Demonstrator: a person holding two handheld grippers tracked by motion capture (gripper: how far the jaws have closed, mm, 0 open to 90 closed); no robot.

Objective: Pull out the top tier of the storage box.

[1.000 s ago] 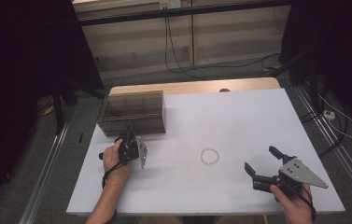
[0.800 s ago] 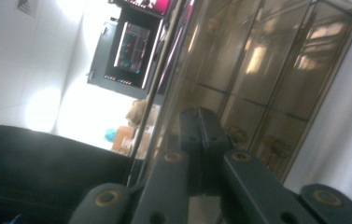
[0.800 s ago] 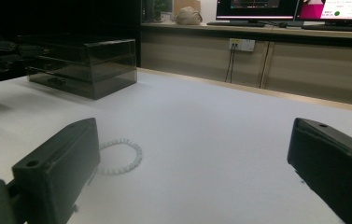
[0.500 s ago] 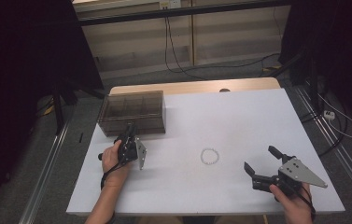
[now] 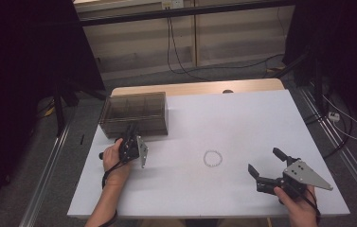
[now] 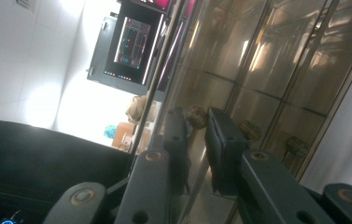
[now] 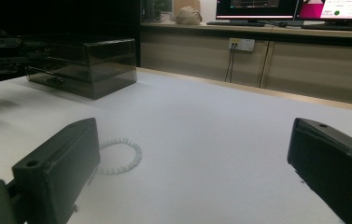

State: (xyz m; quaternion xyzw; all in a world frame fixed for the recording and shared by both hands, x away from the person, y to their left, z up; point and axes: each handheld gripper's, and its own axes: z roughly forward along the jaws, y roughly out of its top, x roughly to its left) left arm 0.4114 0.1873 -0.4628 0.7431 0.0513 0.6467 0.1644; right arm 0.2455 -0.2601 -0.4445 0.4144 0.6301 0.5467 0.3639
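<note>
Just beyond left hand-held gripper (image 5: 129, 134), drawer box (image 5: 136, 112)

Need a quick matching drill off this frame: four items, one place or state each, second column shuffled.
Items:
1. smoky drawer box
2. white bead bracelet
3. left hand-held gripper
4. right hand-held gripper

Places or states:
A. jaws wide open, low over the table's right front
B. lying flat mid-table, touched by nothing
C. jaws nearly shut, right at the box's front
D. standing at the table's left rear

Pairs: 1-D, 2-B, 3-C, 4-A
</note>
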